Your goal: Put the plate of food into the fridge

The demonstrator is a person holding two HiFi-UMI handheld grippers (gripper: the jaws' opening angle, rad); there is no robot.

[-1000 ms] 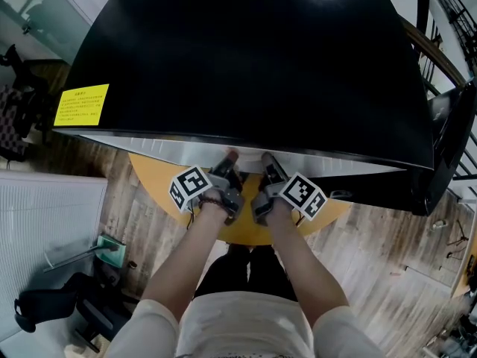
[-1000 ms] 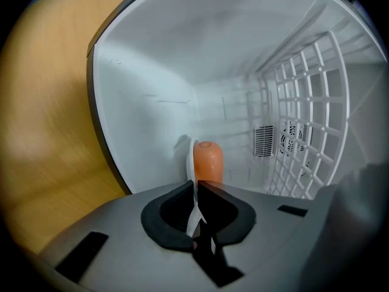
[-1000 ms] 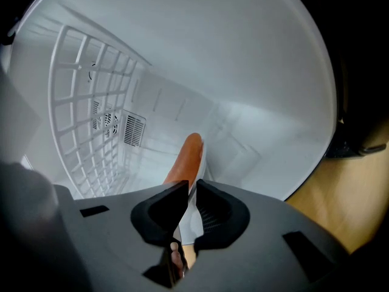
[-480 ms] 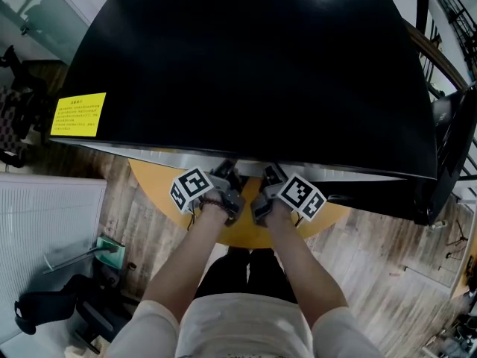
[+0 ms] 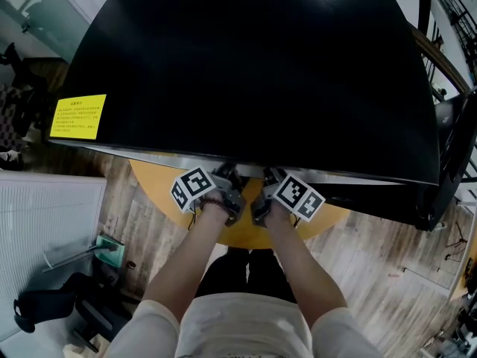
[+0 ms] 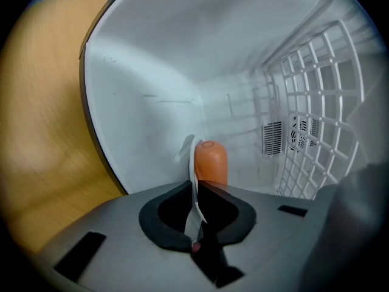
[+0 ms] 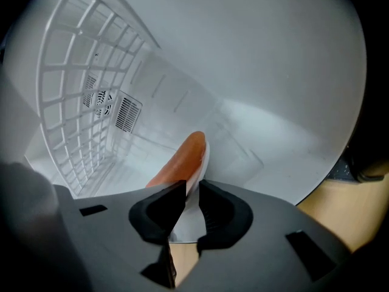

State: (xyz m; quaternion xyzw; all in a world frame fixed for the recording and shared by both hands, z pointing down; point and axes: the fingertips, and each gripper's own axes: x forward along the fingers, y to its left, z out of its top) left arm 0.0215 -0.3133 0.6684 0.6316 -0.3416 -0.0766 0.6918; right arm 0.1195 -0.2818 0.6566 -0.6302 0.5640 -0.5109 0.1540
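A white plate (image 6: 193,163) carrying an orange sausage-like piece of food (image 6: 210,162) is inside the white fridge (image 5: 253,58). My left gripper (image 6: 196,190) is shut on the plate's near rim. In the right gripper view the plate (image 7: 203,160) and the food (image 7: 182,160) lie just past my right gripper (image 7: 192,190). Its jaws have just been opening and stand slightly apart, with the plate rim between them. From the head view both gripper tips are hidden under the fridge's black top.
A white wire rack (image 6: 316,120) and a vent grille (image 7: 124,114) line the fridge's inner wall. A round wooden table (image 5: 246,230) sits under my hands at the fridge opening. A yellow label (image 5: 77,115) is on the fridge top.
In the head view the fridge's top edge now covers the gripper tips and the white plate seen between them a second ago. The right gripper's marker cube has rolled slightly.
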